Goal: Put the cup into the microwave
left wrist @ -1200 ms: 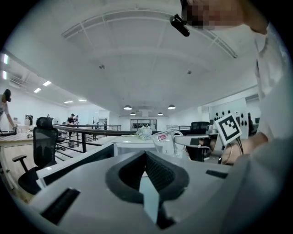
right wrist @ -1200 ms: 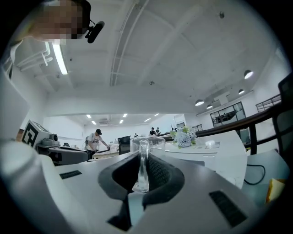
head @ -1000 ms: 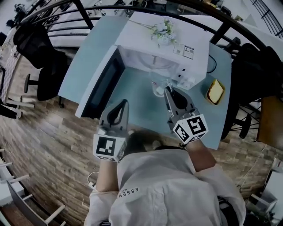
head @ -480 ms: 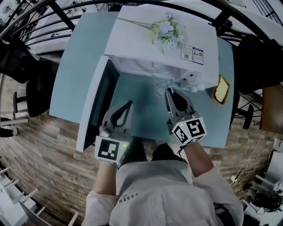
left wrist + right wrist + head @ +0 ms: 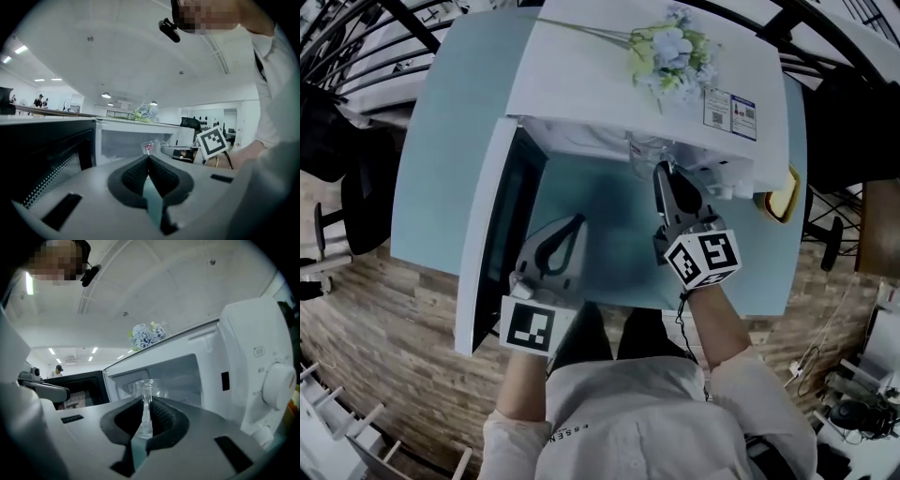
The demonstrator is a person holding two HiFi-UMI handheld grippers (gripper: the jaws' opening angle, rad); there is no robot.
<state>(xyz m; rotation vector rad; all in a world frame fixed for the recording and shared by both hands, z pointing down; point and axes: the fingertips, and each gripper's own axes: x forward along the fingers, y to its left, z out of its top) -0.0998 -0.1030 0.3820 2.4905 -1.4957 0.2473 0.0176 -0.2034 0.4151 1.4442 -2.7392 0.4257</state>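
A clear glass cup (image 5: 144, 391) hangs at the mouth of the open white microwave (image 5: 609, 89), its handle pinched between the pads of my right gripper (image 5: 146, 404). In the head view the right gripper (image 5: 661, 171) reaches to the cavity's front edge, and the cup (image 5: 644, 150) is mostly hidden under the microwave's top. My left gripper (image 5: 577, 220) hovers over the teal table, left of the right one and further back, beside the open door (image 5: 487, 253). In the left gripper view its jaws meet at the tip with nothing between them (image 5: 149, 158).
A bunch of pale flowers (image 5: 670, 49) lies on the microwave's top. The control panel with a round knob (image 5: 277, 386) stands right of the cavity. A yellow object (image 5: 784, 199) sits on the table (image 5: 600, 258) past the microwave's right side. Office chairs stand around the table.
Both grippers have moved forward and down toward the microwave. The cup has gone from in front of the cavity to its mouth. The right grip has stayed the same.
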